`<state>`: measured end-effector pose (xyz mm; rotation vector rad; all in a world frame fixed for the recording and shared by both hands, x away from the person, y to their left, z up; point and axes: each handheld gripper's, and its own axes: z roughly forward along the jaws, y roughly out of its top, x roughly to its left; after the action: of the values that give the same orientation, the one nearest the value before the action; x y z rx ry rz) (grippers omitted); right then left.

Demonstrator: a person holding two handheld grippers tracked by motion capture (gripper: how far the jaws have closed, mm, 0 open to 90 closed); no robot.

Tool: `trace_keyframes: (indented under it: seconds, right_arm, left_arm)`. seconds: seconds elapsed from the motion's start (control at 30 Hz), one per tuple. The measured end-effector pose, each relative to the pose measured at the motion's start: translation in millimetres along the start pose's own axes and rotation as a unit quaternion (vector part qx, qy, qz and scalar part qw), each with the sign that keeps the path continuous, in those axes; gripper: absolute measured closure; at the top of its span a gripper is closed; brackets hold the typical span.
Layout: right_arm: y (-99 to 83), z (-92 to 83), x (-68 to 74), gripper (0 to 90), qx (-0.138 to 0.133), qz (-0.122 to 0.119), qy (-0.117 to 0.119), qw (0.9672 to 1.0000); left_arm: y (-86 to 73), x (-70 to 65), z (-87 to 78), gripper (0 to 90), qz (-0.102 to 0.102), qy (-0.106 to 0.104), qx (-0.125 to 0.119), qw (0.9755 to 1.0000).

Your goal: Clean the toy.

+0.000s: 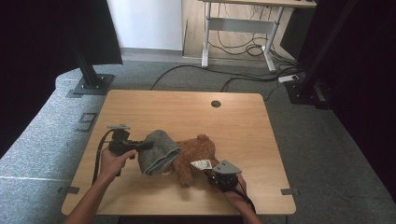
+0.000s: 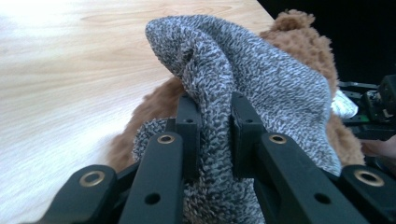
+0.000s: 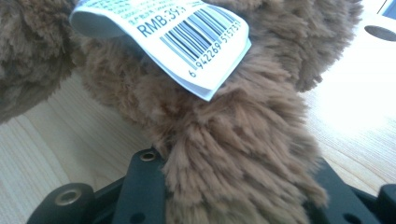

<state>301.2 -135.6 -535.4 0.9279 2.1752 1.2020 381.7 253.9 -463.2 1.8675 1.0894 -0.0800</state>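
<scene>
The left gripper (image 2: 215, 126) has its two black fingers (image 2: 189, 123) closed on a fold of a grey knitted fabric piece (image 2: 243, 88), the cloth bunched tight in the narrow gap between them. From the pinch the fabric rises and spreads to the right, draped over one end of a brown plush teddy bear (image 2: 303, 42). In the high view this gripper (image 1: 140, 145) sits at the left of the tabletop, held in the person's left hand (image 1: 112, 161), and the grey fabric (image 1: 159, 151) lies as a rolled, curved band just to its right, touching the bear.

The right gripper (image 3: 233, 186) has a furry limb of the teddy bear (image 3: 233, 158) between its fingers (image 3: 142, 186); the fur hides the tips, so how narrow the gap is cannot be told, though the limb looks held. Just above it a white paper tag (image 3: 173, 32) with a barcode and printed price hangs from the bear. In the high view the right gripper (image 1: 212, 175) is at the near right of the bear (image 1: 194, 156), with a grey three-cornered plate on top and the right hand (image 1: 238, 193) behind it; the tag (image 1: 201, 164) lies on the bear's near side.

The bear lies near the middle of the wooden tabletop (image 1: 187, 112), toward its near edge. A round cable hole (image 1: 215, 104) sits in the far part of the tabletop.
</scene>
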Motion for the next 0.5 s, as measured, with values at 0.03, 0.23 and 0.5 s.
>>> trace_keyframes:
  seconds: [0.03, 0.23, 0.5]
  right_arm:
    - [-0.3, -0.4, 0.1, 63.3, 0.0, 0.0, 0.0, 1.0]
    - [-0.8, -0.7, 0.5, 62.7, -0.003, 0.003, 0.0, 1.0]
    - [-2.1, -5.5, 1.1, 58.9, -0.005, 0.003, 0.018, 0.9998]
  left_arm:
    - [-1.7, 1.9, -0.6, 76.0, -0.004, -0.001, 0.0, 1.0]
    - [-6.9, 8.5, -3.0, 75.6, -0.014, -0.01, -0.003, 0.9999]
    - [-18.3, 9.6, -5.5, 75.5, -0.015, -0.018, 0.001, 0.9997]
